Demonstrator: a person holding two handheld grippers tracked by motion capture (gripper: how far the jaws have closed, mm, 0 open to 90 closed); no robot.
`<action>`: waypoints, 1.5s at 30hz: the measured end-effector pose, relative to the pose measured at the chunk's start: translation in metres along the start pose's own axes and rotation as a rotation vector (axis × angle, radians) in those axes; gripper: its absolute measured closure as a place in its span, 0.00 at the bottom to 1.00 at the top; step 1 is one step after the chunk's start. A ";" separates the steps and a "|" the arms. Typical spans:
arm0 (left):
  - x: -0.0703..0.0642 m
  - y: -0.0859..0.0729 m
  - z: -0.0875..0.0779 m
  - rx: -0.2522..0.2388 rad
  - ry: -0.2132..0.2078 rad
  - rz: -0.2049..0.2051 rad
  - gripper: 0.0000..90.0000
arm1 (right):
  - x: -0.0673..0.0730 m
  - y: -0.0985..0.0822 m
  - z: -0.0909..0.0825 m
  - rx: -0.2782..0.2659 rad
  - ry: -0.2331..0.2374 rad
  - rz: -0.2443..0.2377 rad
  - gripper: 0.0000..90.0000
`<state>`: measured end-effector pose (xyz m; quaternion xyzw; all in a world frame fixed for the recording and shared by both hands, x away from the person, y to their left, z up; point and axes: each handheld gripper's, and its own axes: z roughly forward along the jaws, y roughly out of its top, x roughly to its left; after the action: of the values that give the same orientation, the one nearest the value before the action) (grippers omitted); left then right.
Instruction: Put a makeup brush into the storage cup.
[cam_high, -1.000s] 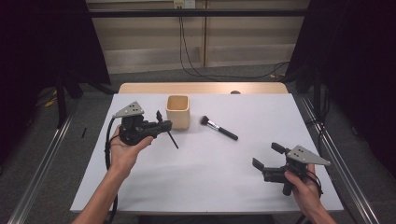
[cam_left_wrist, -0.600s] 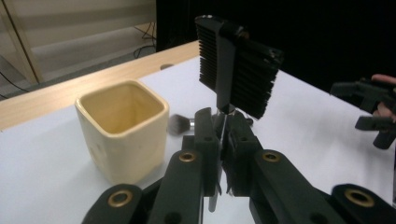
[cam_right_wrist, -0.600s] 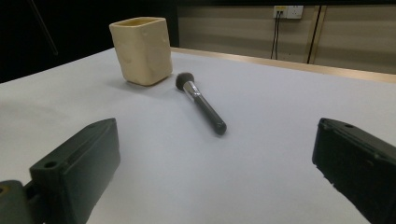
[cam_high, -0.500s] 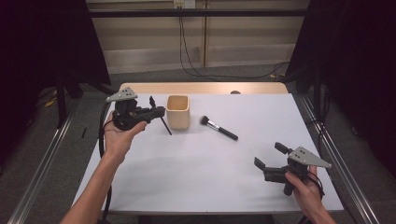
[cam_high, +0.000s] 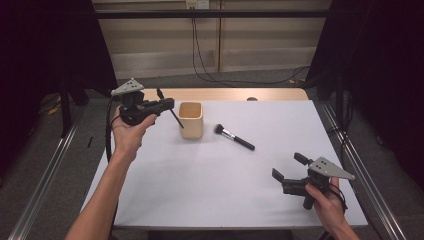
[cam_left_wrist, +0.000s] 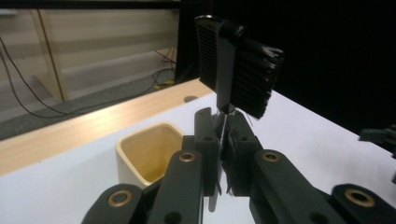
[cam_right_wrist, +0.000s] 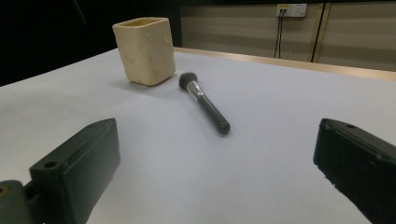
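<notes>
A: Item one: left gripper (cam_high: 167, 106), held above the table's far-left part. Jaws clamped narrow on the thin stem of a black comb-and-brush tool (cam_left_wrist: 236, 65); toothed head standing above the fingertips (cam_left_wrist: 205, 122), handle end slanting down below them toward the holder.

B: Item two: cream square ceramic holder (cam_high: 191, 120), mouth open and upward, just beyond and below those fingertips in the left gripper view. Apparently empty, though the bottom is hidden.

A: Item three: right gripper (cam_high: 287, 168), near the table's near-right corner. Jaws spread wide, nothing between them.

B: Item four: black-handled makeup brush with silver ferrule and dark bristles (cam_right_wrist: 203, 104), flat on the white tabletop (cam_high: 210, 190), well ahead of the open right fingers (cam_right_wrist: 79, 163), beside the holder.

A: Step judged in hand: lowering the clamped tool into the holder.

B: Handling notes: centre the lower handle end over the mouth before descending. Tilt the wrist nearer upright to avoid catching the near rim. Keep the grip firm until the end rests inside, then part the fingers. Risk: a sideways knock, tipping the light holder.
</notes>
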<state>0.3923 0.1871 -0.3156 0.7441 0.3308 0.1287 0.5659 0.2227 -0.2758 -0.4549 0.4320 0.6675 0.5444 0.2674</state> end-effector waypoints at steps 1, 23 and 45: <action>0.001 0.001 0.000 -0.006 0.007 0.001 0.95 | 0.000 0.000 0.000 0.001 0.000 0.001 0.00; 0.016 0.006 0.027 -0.044 0.077 0.013 0.95 | 0.001 0.000 -0.001 -0.004 0.003 0.007 0.00; 0.025 -0.001 0.055 0.010 0.099 0.010 0.95 | 0.002 -0.001 0.000 0.010 0.025 -0.002 0.00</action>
<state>0.4424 0.1616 -0.3388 0.7412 0.3555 0.1667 0.5445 0.2213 -0.2737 -0.4557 0.4260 0.6737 0.5462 0.2575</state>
